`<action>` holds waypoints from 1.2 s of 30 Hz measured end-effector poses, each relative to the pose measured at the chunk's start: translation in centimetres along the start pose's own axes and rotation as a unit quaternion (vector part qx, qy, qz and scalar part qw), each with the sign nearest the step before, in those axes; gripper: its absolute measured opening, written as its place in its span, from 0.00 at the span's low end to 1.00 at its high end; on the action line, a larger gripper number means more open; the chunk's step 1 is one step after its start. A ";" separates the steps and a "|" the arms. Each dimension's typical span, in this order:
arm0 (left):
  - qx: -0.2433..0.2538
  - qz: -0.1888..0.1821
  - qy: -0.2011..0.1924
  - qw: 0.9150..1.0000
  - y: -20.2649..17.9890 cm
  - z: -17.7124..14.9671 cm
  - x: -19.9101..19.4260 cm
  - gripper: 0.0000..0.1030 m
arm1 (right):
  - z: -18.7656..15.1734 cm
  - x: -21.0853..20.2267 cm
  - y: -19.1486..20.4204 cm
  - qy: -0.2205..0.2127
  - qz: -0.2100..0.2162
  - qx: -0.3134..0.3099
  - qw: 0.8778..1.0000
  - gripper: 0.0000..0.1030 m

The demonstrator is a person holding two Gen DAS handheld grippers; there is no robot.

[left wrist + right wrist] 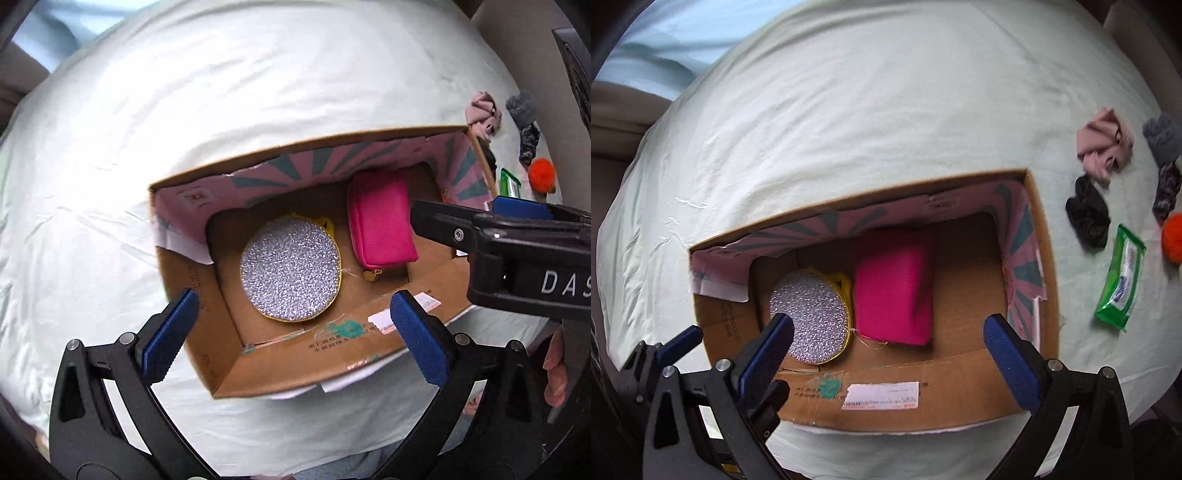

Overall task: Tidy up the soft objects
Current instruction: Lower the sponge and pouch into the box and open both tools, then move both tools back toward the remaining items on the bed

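Both the left gripper (295,332) and right gripper (890,350) hover wide and empty above the open brown cardboard box (923,391) holding the padded magenta zip pouch (894,288). The crumpled pink cloth (1102,146) outside looks light and limp; pinch a raised fold.

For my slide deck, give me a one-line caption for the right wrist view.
Open right gripper above a cardboard box holding a pink pouch and glitter disc.
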State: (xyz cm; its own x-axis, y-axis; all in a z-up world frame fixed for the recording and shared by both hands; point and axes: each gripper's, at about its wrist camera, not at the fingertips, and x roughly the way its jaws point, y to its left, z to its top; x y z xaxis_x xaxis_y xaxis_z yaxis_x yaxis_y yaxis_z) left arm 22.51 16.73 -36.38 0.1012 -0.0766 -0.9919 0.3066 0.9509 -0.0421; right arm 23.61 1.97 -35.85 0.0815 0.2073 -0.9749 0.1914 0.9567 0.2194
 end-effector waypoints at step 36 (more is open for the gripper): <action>-0.027 0.038 -0.288 0.956 -5.1 -9.5 -28.1 1.00 | -16.0 -28.8 -0.5 -0.345 -0.047 -0.089 0.933 0.99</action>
State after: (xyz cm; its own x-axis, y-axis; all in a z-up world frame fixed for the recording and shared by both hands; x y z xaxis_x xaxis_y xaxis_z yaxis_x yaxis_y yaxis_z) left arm 9.16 16.86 -9.44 0.6312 -0.1453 -0.7619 0.2307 0.9730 0.0055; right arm 5.49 -1.18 -8.46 0.6943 -0.0016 -0.7197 0.0692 0.9955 0.0645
